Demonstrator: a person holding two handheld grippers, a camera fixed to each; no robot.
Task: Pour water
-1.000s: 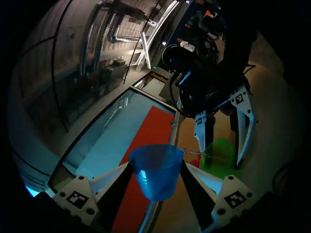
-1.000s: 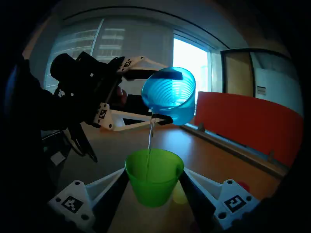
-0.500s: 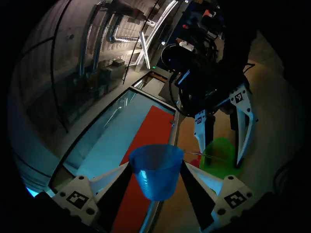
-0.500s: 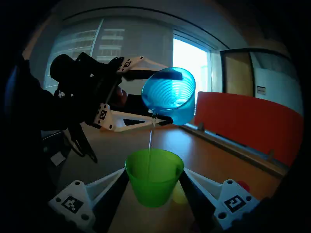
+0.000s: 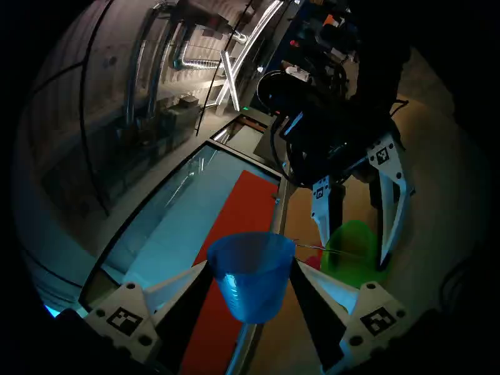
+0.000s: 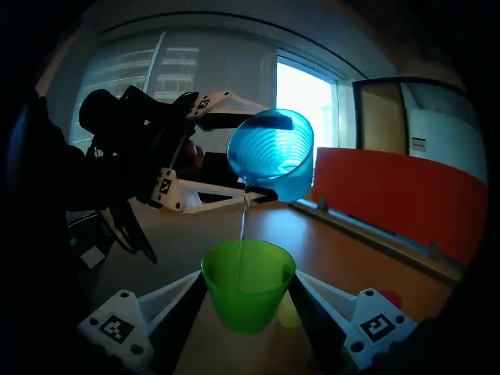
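Now your table (image 6: 350,250) stretches below, with a red panel (image 6: 406,194) along its far edge. Your left gripper (image 5: 251,270) is closed onto the blue cup (image 6: 272,153), both fingers pressing its sides, and holds it tipped above the green cup (image 6: 249,297). Your right gripper (image 6: 249,278) clamps that green cup upright between its fingers. A thin water stream (image 6: 242,219) falls from the blue rim into it.

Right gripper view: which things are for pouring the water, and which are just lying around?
For the job:
blue cup, tilted in the left gripper
thin water stream
green cup, upright in the right gripper

Just lying about:
wooden table
red divider
window
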